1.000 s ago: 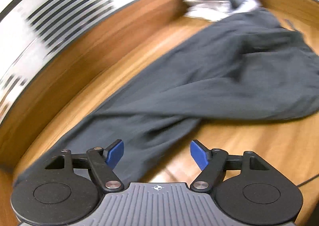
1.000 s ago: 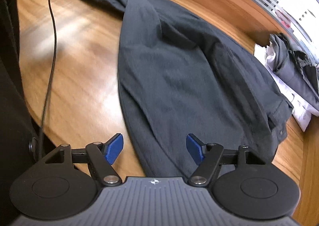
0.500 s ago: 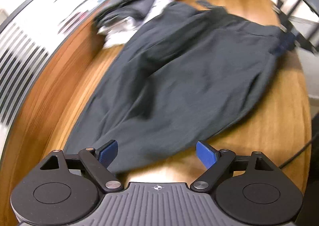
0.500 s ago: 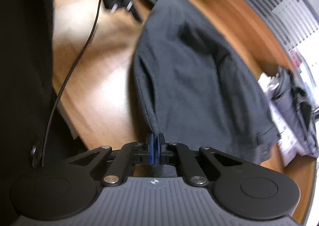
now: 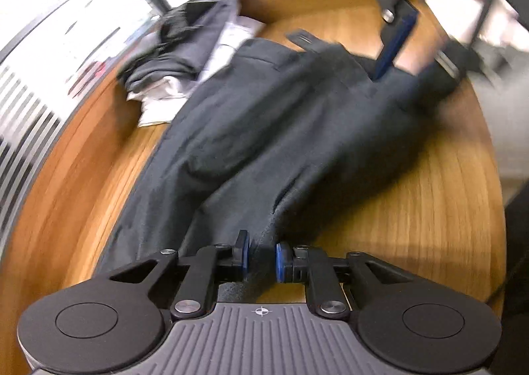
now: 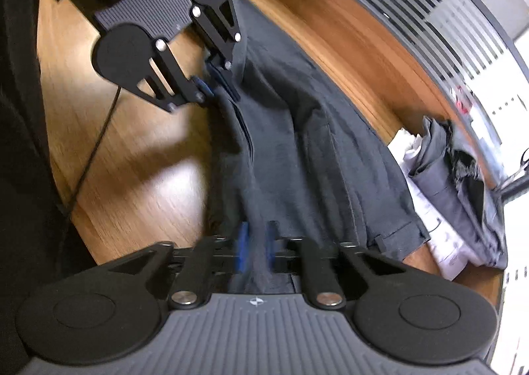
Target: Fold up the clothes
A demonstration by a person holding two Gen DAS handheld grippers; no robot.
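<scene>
Two claws on dark trousers [image 5: 281, 130] spread across wood table [image 5: 429, 196]. Left claw [image 5: 262, 257] closing w/ trouser cloth between pads; right claw [image 6: 256, 249] opening, fabric btwn its pads too. Clothes pile [image 6: 456, 196] beside.

Bare wooden desk [image 6: 132, 157] lies open on the near side of the spread dark grey trousers [image 5: 281, 130], crossed only by a thin black cable [image 6: 96, 140]. On the far side, a heap of grey and white folded clothes [image 6: 456, 196] stands by the raised wooden edge [image 6: 347, 31], leaving a narrow strip.
</scene>
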